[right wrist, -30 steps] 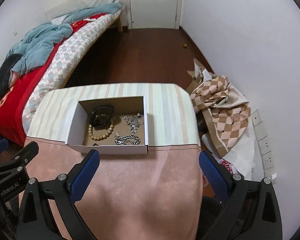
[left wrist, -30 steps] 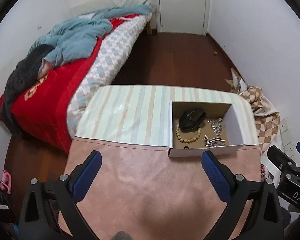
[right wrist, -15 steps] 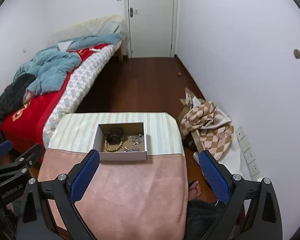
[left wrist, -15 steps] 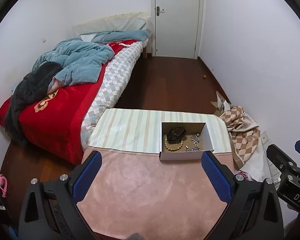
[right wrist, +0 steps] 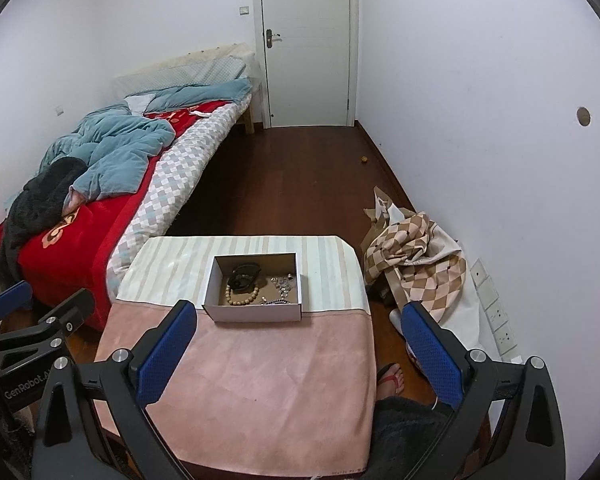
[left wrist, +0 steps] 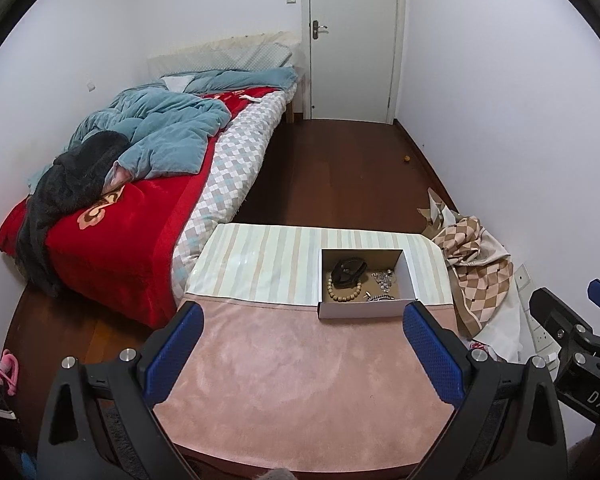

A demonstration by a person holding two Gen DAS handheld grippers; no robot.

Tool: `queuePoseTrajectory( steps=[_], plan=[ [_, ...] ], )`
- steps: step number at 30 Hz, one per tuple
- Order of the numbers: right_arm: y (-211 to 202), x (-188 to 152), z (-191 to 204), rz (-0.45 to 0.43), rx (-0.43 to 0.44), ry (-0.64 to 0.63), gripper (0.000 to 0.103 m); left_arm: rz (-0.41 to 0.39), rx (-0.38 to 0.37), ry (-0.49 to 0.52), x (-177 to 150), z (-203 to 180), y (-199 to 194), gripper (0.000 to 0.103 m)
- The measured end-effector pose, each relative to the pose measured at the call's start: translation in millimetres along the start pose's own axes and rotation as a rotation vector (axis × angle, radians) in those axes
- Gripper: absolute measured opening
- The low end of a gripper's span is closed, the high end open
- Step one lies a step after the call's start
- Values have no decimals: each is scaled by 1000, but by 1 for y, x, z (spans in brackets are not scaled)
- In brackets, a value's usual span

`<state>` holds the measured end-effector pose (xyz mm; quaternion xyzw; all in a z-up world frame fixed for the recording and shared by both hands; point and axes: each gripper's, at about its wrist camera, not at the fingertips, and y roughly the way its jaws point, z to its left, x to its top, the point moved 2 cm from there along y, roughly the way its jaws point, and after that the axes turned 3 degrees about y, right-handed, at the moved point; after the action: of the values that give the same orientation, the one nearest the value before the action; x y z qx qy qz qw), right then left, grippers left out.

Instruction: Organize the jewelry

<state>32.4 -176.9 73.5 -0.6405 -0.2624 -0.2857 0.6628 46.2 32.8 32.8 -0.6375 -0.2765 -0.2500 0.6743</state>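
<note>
A white cardboard box [left wrist: 364,309] stands on the table where the pink cloth meets the striped cloth; it also shows in the right wrist view [right wrist: 256,314]. Inside lie a wooden bead bracelet [left wrist: 342,294], a black bracelet [left wrist: 348,270], silver trinkets [left wrist: 382,279] and a silver chain [left wrist: 380,298]. My left gripper [left wrist: 300,344] is open and empty, held high above the pink cloth, well back from the box. My right gripper [right wrist: 298,344] is open and empty, likewise high and behind the box.
The table carries a pink cloth [left wrist: 300,392] in front and a striped cloth [left wrist: 260,264] behind. A bed with red and blue bedding [left wrist: 140,184] stands to the left. A checked bag [left wrist: 476,272] lies on the floor at the right. A sandalled foot [right wrist: 390,378] is beside the table.
Both grippers have risen and drawn back from the box, so the box looks smaller and more of the room shows. Both stayed open and empty.
</note>
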Motion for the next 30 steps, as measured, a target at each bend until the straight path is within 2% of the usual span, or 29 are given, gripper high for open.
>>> queuePoseTrajectory(
  steps=[18,30],
  plan=[
    [79,46,7,90,-31,-19,103,104,33,2,45,-8,69,102],
    [120,50,11,163,-62,-35,103,183,26,8,44,-13,101,102]
  ],
)
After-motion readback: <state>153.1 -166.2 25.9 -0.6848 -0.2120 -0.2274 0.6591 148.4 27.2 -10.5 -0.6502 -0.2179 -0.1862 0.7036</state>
